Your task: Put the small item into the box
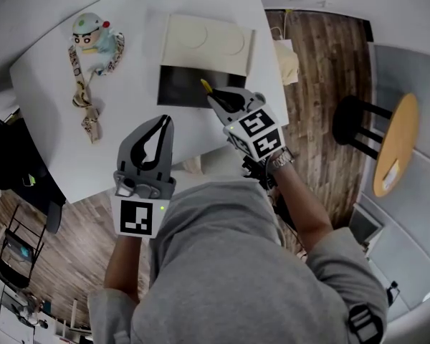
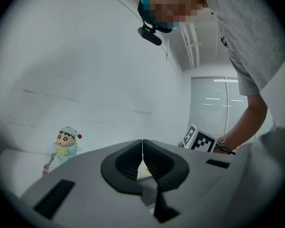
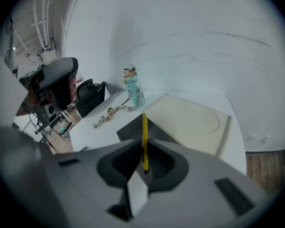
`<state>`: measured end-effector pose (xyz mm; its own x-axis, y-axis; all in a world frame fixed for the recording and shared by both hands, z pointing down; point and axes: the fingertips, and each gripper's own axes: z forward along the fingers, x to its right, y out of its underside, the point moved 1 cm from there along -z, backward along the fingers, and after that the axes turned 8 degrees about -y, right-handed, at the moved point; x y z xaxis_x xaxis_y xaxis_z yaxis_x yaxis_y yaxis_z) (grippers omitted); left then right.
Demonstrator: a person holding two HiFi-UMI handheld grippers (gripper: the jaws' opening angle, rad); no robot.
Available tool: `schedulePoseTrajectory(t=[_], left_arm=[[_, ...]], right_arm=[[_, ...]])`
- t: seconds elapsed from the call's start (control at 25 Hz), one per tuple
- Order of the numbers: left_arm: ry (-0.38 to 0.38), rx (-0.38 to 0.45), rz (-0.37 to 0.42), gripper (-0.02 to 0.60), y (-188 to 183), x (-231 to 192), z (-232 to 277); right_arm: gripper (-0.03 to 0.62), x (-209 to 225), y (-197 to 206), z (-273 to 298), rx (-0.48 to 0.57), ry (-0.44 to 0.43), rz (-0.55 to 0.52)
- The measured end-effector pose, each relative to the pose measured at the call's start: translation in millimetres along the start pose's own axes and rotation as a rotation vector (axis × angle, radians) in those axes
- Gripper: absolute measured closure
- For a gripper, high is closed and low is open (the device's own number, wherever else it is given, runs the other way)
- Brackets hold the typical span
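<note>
My right gripper (image 1: 213, 97) is shut on a thin yellow stick-like item (image 3: 144, 139), whose tip (image 1: 205, 84) pokes out over the near edge of the open box (image 1: 173, 86). The box has a black inside and a cream lid (image 1: 206, 43) folded back behind it. In the right gripper view the box (image 3: 131, 129) lies just beyond the jaws. My left gripper (image 1: 162, 124) is shut with nothing in it, held over the table's front edge to the left of the box; in the left gripper view its pads (image 2: 142, 158) meet.
A cartoon doll figure (image 1: 94, 38) with a patterned lanyard (image 1: 84, 99) lies at the far left of the white table (image 1: 129, 70). Right of the table stand a black stool (image 1: 355, 120) and a round wooden tabletop (image 1: 395, 143) on wooden floor.
</note>
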<state>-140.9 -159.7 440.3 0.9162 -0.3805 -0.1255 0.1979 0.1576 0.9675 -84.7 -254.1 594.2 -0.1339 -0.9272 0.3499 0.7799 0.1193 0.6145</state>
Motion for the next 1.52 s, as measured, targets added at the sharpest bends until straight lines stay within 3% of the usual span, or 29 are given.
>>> schedulePoseTrajectory(t=[0.36, 0.68, 1.52], left_arm=[[-0.053, -0.007, -0.02, 0.546, 3.0, -9.0, 8.6], [-0.149, -0.01, -0.053, 0.546, 8.6, -29.9, 10.5], [-0.278, -0.002, -0.074, 0.546, 13.2, -47.0, -1.5]], right_arm=[[0.531, 15.4, 21.6, 36.0, -0.139, -0.028, -0.003], [0.531, 30.9, 37.0, 63.5, -0.252, -0.029, -0.001], [0.531, 34.0, 47.0, 93.2, -0.366, -0.093, -0.027]])
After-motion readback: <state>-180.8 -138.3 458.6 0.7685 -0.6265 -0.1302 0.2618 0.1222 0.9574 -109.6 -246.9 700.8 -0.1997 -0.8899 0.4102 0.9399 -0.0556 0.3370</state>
